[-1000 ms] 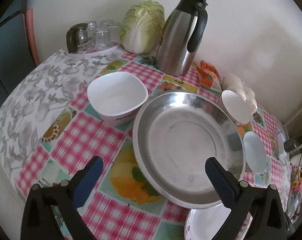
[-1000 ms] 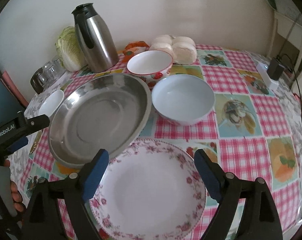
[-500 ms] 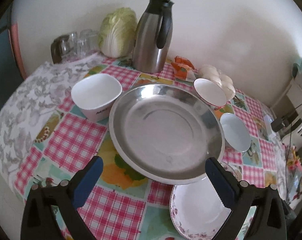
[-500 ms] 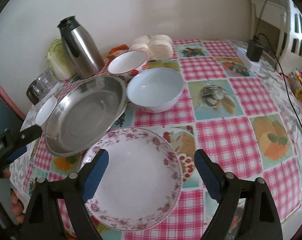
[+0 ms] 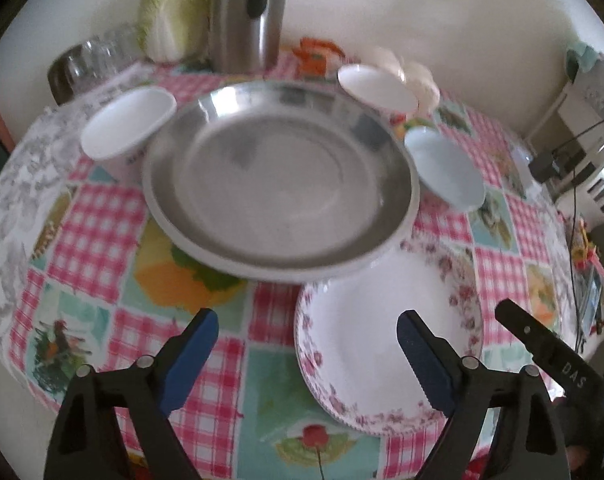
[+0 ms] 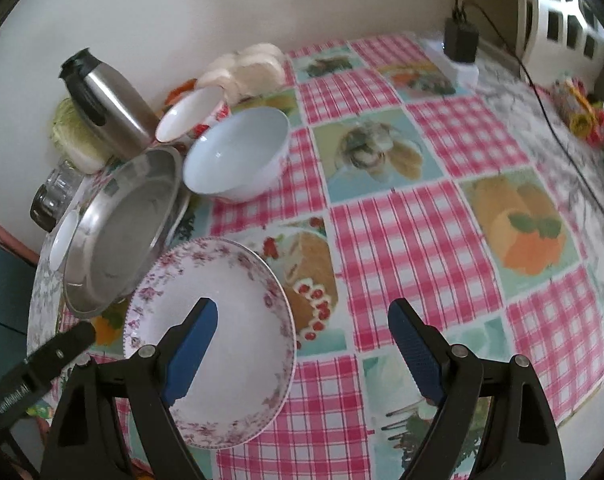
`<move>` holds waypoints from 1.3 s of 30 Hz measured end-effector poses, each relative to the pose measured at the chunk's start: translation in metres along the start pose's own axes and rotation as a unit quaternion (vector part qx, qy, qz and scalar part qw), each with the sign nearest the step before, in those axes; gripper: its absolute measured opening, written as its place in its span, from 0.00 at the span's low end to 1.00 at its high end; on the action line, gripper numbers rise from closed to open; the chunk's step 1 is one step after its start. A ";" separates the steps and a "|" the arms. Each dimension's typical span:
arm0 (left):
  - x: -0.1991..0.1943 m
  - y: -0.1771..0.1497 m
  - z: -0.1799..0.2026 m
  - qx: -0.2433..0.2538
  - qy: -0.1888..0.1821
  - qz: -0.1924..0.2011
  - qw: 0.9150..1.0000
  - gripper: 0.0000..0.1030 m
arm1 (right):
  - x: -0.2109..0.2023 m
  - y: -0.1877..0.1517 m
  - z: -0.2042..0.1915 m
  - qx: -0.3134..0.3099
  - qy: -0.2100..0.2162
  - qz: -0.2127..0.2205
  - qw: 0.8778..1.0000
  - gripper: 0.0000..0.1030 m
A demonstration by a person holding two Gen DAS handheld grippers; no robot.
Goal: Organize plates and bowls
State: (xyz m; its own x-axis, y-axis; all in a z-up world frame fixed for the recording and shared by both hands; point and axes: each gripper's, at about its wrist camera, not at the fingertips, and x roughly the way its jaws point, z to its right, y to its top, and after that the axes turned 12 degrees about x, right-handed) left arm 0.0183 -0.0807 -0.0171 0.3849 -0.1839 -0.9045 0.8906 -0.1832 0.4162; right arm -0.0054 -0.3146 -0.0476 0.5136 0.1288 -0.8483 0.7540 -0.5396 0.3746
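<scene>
The left gripper hangs over the near part of the surface, released; its jaws have just been closing a little, with only the tablecloth and the left rim of the flowered plate showing between them. Its right blue fingertip covers part of that plate's bowl. The right gripper is likewise released and grasps nothing; its left fingertip hides part of the same flowered plate, while its right fingertip stands over bare checked cloth. Each gripper shows in the other's view only as a black arm cut off at the edge.

Just beyond the flowered plate lies the steel pan, its near rim overlapping or touching the plate's far rim; which of the two cannot be told. In the left wrist view the whole far half is blurred. To the pan's left sits a white square bowl, largely hidden behind the pan in the right view. To its right are a pale blue bowl and, farther, a white bowl with red on its side. Against the far wall stand a steel flask, its top cut off, a cabbage, blurred glasses and some pale round buns. At the far right a black plug sits in a white socket strip.
</scene>
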 end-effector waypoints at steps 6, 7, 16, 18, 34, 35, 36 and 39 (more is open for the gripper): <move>0.023 -0.002 -0.002 -0.009 -0.008 -0.045 0.999 0.88 | 0.022 -0.003 0.006 0.025 0.021 -0.057 0.998 0.84; 0.027 -0.003 -0.002 -0.014 -0.012 -0.053 0.998 0.88 | 0.026 -0.005 0.007 0.028 0.021 -0.065 0.997 0.78; 0.055 -0.001 -0.008 -0.044 -0.043 -0.095 0.994 0.58 | 0.047 -0.011 0.008 0.045 0.055 -0.114 0.991 0.47; 0.058 0.000 -0.010 -0.049 -0.049 -0.097 0.993 0.48 | 0.049 -0.011 0.009 0.052 0.062 -0.118 0.990 0.33; 0.077 0.004 -0.004 -0.053 -0.079 -0.118 0.988 0.28 | 0.051 -0.001 0.015 0.044 0.034 -0.108 0.993 0.11; 0.078 0.004 0.000 -0.046 -0.080 -0.119 0.989 0.28 | 0.050 0.000 0.018 0.047 0.031 -0.106 0.993 0.11; 0.079 0.004 0.003 -0.041 -0.081 -0.119 0.989 0.28 | 0.049 0.001 0.021 0.050 0.029 -0.105 0.993 0.11; 0.082 0.004 0.017 -0.015 -0.082 -0.122 0.989 0.29 | 0.047 0.002 0.029 0.055 0.026 -0.103 0.993 0.11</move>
State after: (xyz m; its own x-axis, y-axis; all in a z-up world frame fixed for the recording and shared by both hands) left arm 0.0495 -0.1126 -0.0878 0.1158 -0.2924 -0.9493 0.9599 -0.2126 0.1826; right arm 0.0081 -0.3338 -0.0980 0.3757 0.2872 -0.8811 0.7970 -0.5852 0.1490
